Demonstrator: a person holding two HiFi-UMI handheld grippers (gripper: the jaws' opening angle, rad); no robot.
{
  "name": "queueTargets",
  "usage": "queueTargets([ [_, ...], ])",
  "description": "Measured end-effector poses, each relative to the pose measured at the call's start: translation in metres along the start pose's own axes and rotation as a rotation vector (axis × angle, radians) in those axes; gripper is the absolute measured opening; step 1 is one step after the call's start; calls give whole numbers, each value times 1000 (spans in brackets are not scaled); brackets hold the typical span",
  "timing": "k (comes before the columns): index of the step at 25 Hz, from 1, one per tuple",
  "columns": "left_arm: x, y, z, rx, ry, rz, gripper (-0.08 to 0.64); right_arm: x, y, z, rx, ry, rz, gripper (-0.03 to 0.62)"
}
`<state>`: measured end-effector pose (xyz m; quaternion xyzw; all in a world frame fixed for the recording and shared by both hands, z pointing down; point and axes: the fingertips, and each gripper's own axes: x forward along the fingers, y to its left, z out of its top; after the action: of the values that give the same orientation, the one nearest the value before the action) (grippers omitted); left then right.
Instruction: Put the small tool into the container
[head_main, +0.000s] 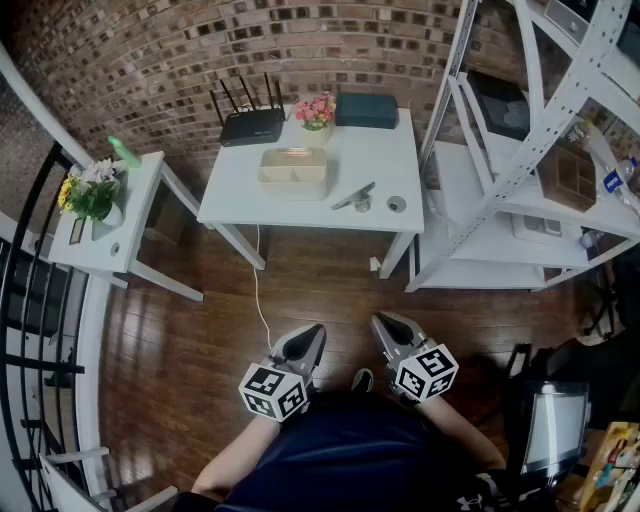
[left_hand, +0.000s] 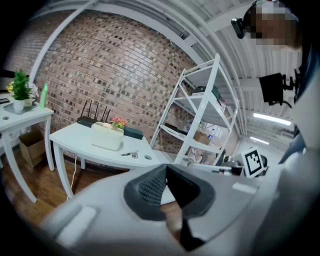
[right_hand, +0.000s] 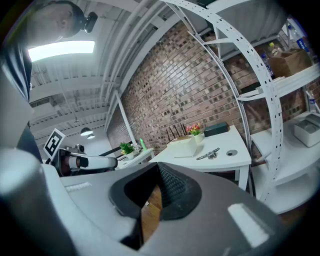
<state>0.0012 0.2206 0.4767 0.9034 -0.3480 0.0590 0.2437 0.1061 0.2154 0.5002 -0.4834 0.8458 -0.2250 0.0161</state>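
Note:
The small metal tool (head_main: 354, 196) lies on the white table (head_main: 400, 160), right of the cream container (head_main: 293, 170), which stands mid-table. A small round disc (head_main: 397, 203) sits just right of the tool. My left gripper (head_main: 316, 332) and right gripper (head_main: 381, 321) hang over the wooden floor close to the person's body, well short of the table, both shut and empty. The left gripper view shows the container (left_hand: 106, 136) and tool (left_hand: 131, 154) far beyond its shut jaws. In the right gripper view the tool (right_hand: 208, 155) and container (right_hand: 184, 146) are equally distant.
A router (head_main: 251, 125), pink flowers (head_main: 316, 110) and a dark box (head_main: 366, 109) line the table's back. A side table with a plant (head_main: 92, 192) stands left beside a black railing (head_main: 30, 300). White shelving (head_main: 520, 170) is right. A cable (head_main: 262, 310) runs across the floor.

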Motion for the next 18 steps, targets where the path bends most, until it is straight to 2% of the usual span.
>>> queueTargets([
  [8,16,-15,0,6,12,48,3,-10,-28,5,27,5,20,11],
  [13,28,3,4,-5,19,55,3,10,-38,-1,41,39,29,11],
  [18,51,37,17,-27,20,21,3,44,-57,4,41,56,-24,11],
])
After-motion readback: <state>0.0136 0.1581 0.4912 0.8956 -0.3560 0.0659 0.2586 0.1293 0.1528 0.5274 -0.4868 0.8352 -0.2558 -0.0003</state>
